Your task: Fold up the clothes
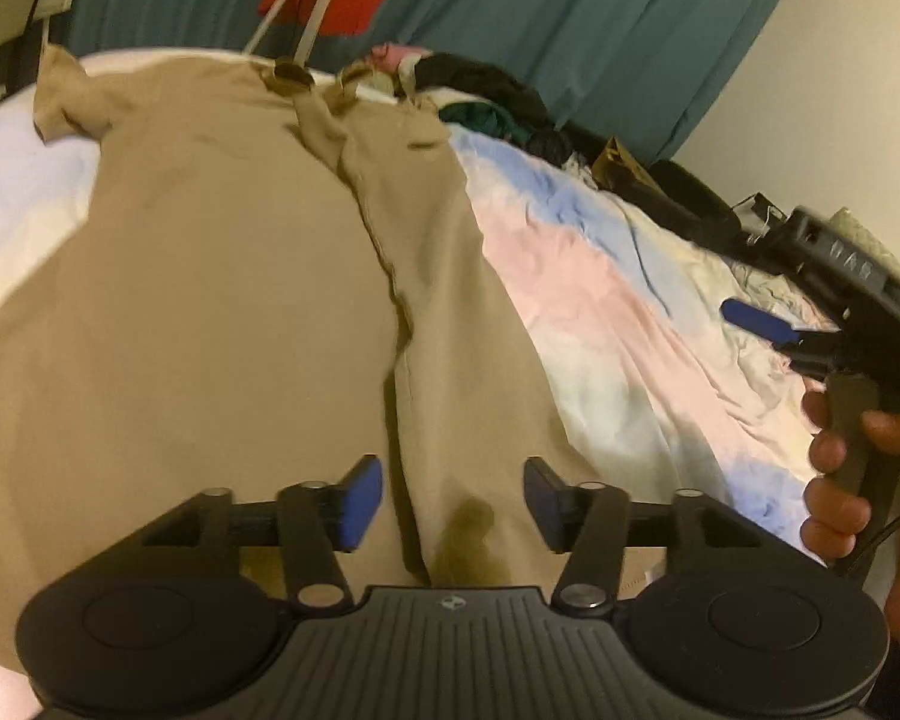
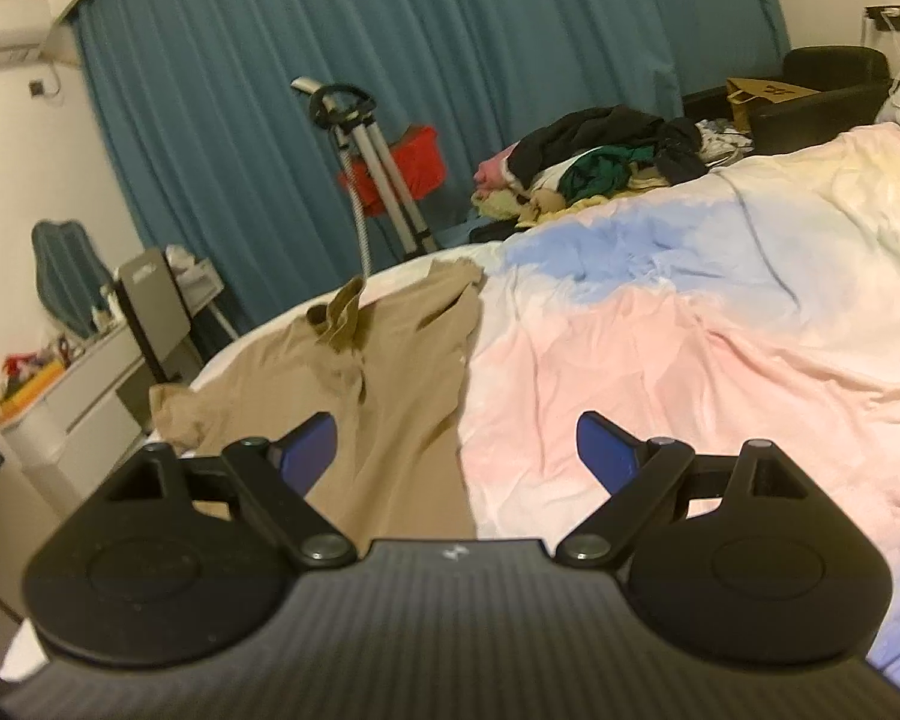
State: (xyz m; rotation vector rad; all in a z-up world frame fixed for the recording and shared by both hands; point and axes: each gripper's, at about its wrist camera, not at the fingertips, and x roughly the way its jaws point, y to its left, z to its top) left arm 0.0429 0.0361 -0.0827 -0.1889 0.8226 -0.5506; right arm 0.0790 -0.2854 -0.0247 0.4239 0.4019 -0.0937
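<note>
A tan button-up shirt (image 1: 210,300) lies spread flat on the bed, collar at the far end. It also shows in the right wrist view (image 2: 390,384). My left gripper (image 1: 453,501) is open and empty, just above the shirt's near hem by the front placket. My right gripper (image 2: 456,450) is open and empty, over the shirt's right edge and the bedspread. The right gripper also shows in the left wrist view (image 1: 774,324), held by a hand at the right.
The bed has a pastel pink, blue and white cover (image 2: 690,330). A pile of dark and mixed clothes (image 2: 600,150) lies at its far side. A teal curtain (image 2: 390,60), a stand with a red item (image 2: 414,162) and a desk (image 2: 90,372) are beyond.
</note>
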